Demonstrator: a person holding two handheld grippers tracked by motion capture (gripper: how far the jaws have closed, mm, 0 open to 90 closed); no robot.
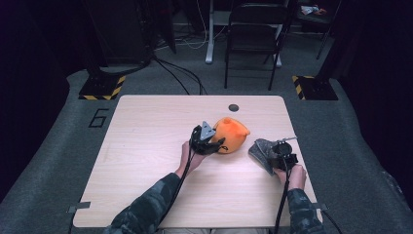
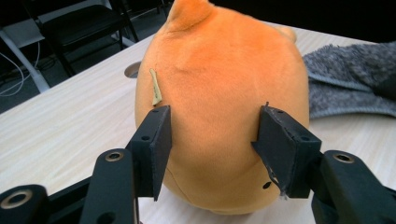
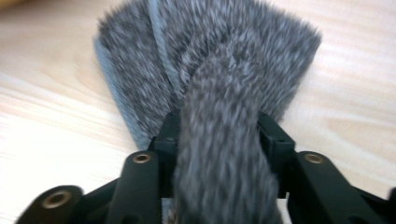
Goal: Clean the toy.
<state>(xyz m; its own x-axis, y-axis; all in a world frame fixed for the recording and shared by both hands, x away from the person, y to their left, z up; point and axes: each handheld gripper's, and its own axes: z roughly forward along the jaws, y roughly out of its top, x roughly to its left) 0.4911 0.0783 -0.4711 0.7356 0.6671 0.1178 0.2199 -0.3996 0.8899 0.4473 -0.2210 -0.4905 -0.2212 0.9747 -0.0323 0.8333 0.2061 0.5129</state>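
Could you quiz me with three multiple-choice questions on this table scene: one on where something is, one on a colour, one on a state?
1. Where does the grey fuzzy cloth lie, in the high view?
A. right of the orange plush toy
B. under the chair
C. on the floor

2. What colour is the plush toy?
A. blue
B. orange
C. white

3. What is between the jaws of the right gripper?
A. a fold of the grey cloth
B. a cup
C. nothing

Answers: 1 A, the high view shows it on the table beside the toy. 2 B, the left gripper view shows orange plush. 3 A, the right gripper view shows grey fuzz between them.
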